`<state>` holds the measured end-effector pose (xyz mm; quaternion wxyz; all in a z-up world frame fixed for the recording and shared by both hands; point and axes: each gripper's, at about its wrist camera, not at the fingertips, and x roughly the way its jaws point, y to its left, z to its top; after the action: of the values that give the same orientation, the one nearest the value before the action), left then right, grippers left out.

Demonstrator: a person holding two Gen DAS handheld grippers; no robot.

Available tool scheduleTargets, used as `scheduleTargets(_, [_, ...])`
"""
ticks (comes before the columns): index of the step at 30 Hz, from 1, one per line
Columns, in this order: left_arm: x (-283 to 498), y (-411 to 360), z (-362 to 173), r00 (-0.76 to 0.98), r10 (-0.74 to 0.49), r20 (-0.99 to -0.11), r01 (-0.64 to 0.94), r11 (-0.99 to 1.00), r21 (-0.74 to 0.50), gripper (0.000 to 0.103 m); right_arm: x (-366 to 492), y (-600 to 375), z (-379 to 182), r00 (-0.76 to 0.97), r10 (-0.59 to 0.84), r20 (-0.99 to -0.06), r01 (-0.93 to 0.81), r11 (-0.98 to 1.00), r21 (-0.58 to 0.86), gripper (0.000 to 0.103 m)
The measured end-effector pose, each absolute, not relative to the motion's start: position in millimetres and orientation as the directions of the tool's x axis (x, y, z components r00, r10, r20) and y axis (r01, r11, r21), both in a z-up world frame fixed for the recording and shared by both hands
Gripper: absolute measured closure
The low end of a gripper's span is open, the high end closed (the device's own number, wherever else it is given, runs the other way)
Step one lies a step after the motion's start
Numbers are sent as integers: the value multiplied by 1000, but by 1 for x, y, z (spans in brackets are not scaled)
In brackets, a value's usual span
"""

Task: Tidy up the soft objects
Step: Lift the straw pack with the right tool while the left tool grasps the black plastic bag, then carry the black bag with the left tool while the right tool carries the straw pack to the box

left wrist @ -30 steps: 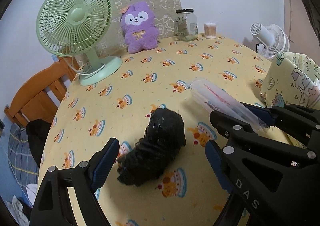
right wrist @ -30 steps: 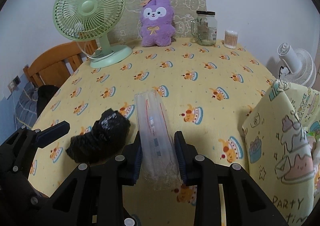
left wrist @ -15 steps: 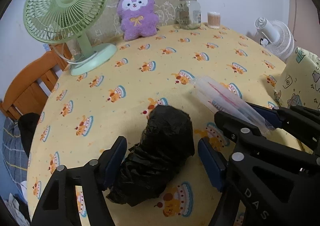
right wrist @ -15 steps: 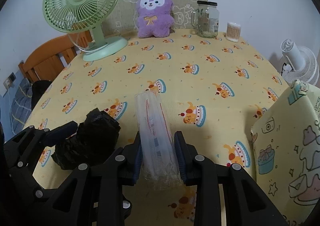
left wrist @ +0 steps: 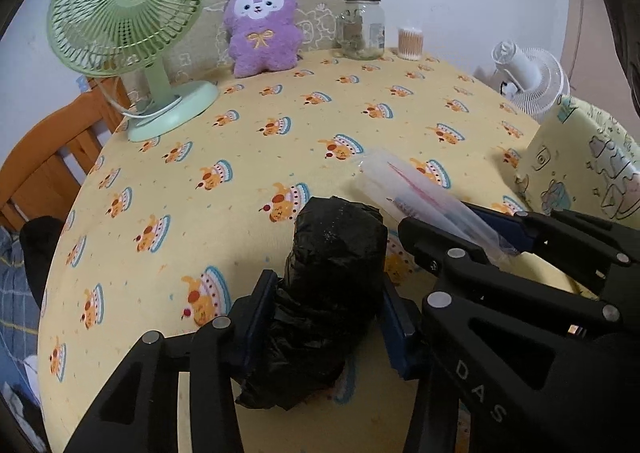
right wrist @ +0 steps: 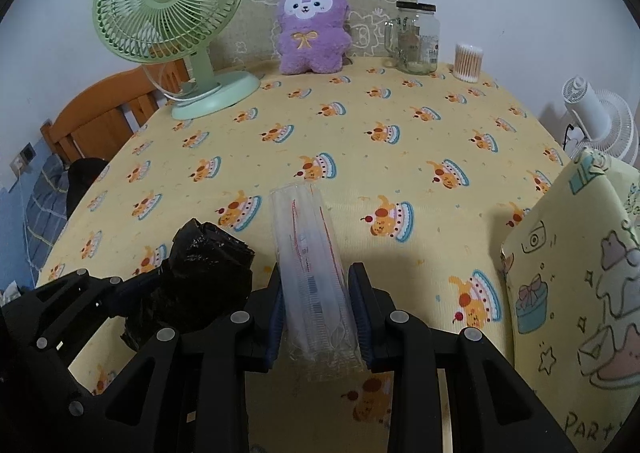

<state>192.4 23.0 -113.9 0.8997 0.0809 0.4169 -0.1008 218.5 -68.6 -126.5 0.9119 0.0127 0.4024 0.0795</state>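
A crumpled black plastic bag roll (left wrist: 332, 285) lies on the yellow cake-print tablecloth (left wrist: 280, 133). My left gripper (left wrist: 326, 317) has its jaws closed against both sides of it. The roll also shows in the right wrist view (right wrist: 200, 277). My right gripper (right wrist: 316, 309) is shut on a clear plastic packet (right wrist: 312, 265) with red print, held just above the cloth; the packet also shows in the left wrist view (left wrist: 416, 197). A yellow cartoon-print gift bag (right wrist: 576, 285) stands at the right.
At the table's back stand a green desk fan (right wrist: 172, 29), a purple plush toy (right wrist: 312, 25), a glass jar (right wrist: 418, 39) and a cotton swab tub (right wrist: 467, 63). A white fan (right wrist: 600, 121) is beyond the right edge. A wooden chair (right wrist: 104, 121) is at the left.
My left gripper moved forward around the black bag roll and its jaws closed onto it. My right gripper kept hold of the clear packet and stayed about where it was.
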Motion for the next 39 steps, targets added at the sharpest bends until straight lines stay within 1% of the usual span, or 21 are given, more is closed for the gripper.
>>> scheduleTargets(7, [173,27,-112,648,-94,-756,163,986,17,53,201,-67,-121,673,156,-723,-142,987,80,69])
scheduleTargets(22, [127,33,-93,709,-43,-704,65,998,5,53,159,-64,-102,700,181,-691,-172,982,83,69])
scheduleTargets(31, [107,31,-72,740,-51,-671,59,998,-10,53,138,-66,-79,737,178,-652,-180,982,65,69])
scheduleTargets(39, [89,26,-48,779,-36,-626,48,999,2,52,122,-69,-55,767,190,-613,-196,979,58,69])
